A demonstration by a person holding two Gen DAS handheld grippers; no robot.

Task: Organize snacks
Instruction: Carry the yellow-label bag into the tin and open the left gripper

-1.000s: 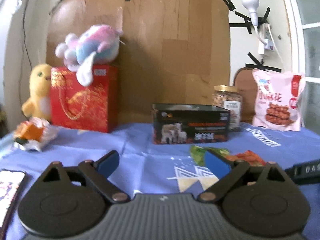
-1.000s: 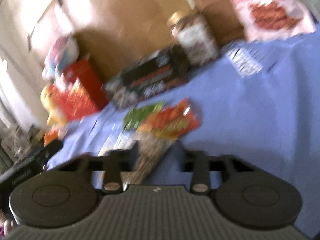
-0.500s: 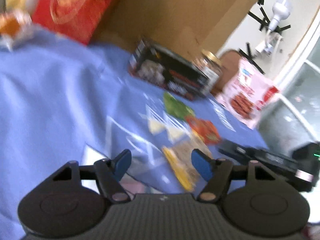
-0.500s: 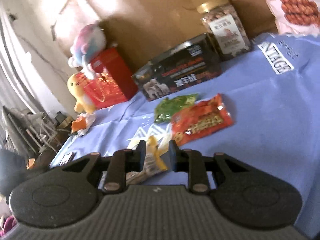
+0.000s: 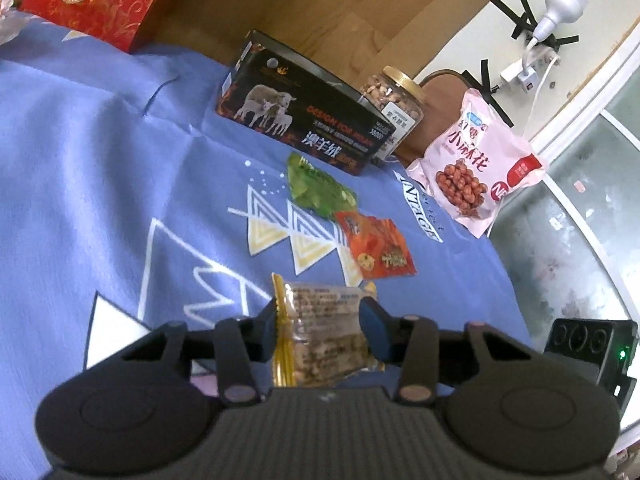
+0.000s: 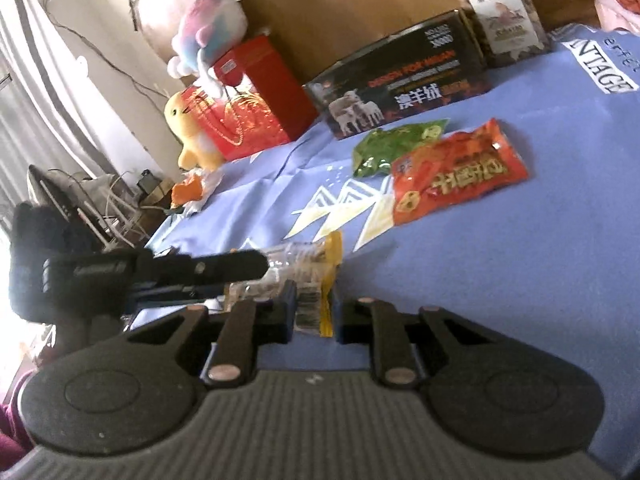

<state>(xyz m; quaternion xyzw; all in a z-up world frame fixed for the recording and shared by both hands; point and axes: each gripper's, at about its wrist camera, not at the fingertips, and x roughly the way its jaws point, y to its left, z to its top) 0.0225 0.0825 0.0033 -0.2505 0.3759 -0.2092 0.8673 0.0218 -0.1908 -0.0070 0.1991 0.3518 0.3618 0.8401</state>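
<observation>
A clear snack packet with yellow edges [image 5: 320, 336] lies on the blue cloth between the two blue pads of my left gripper [image 5: 322, 330], which stands around it, jaws close to its sides. My right gripper [image 6: 314, 312] is shut on one end of the same packet [image 6: 316, 280]. The left gripper's finger [image 6: 208, 268] shows from the side in the right wrist view. A red packet [image 5: 376, 248] [image 6: 456, 172] and a green packet [image 5: 318, 188] [image 6: 396, 144] lie beyond, overlapping. A black box [image 5: 304, 124] stands behind them.
A nut jar [image 5: 394, 106] and a pink peanut bag [image 5: 476, 168] stand at the back right. A red gift bag [image 6: 248, 104] with plush toys [image 6: 200, 44] is at the back left. An orange wrapper [image 6: 188, 192] lies near the cloth's left edge.
My left gripper has swung down from facing the back wall and come around the clear packet, jaws narrowing. My right gripper has stayed shut on the packet and steadied.
</observation>
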